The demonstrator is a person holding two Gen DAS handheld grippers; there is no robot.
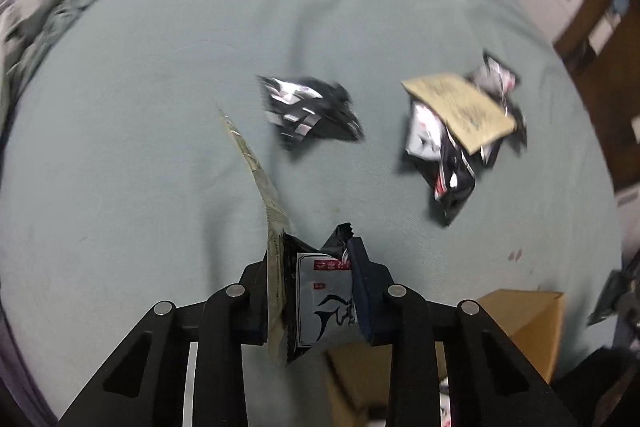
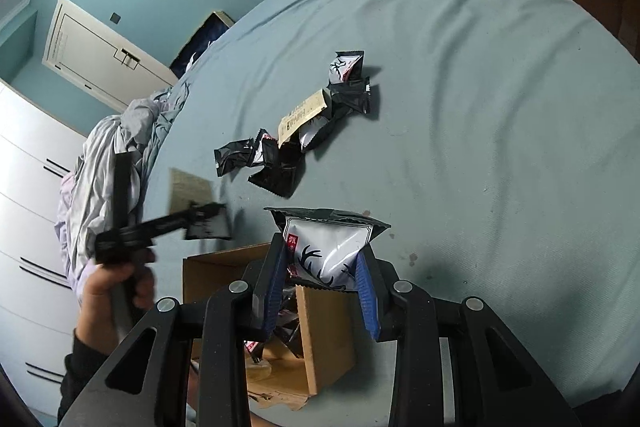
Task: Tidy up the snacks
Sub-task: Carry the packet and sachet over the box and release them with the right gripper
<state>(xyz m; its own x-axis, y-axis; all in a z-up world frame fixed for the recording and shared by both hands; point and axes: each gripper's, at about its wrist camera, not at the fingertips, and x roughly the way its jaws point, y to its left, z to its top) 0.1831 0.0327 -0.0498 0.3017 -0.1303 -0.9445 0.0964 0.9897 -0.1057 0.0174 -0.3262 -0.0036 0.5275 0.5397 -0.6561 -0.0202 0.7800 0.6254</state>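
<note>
My left gripper [image 1: 316,291] is shut on two snack packets at once. One is a thin beige packet [image 1: 256,179] that sticks up from the left pad, the other a black and silver packet [image 1: 324,303]. My right gripper [image 2: 322,285] is shut on a silver packet with a black antler print [image 2: 332,247], held just above the open cardboard box [image 2: 324,331]. In the right wrist view a hand [image 2: 116,283] holds the left gripper [image 2: 204,219] to the left of the box. Loose black, silver and beige packets [image 2: 296,131] lie on the bed. The left wrist view shows a black packet [image 1: 312,111] and a small pile [image 1: 456,131].
A blue-grey bed sheet [image 2: 480,107] bears the snacks and the box. The box corner [image 1: 524,323] shows at the lower right in the left wrist view. Crumpled bedding [image 2: 112,155] lies at the bed's left edge, with white drawers [image 2: 24,211] beyond.
</note>
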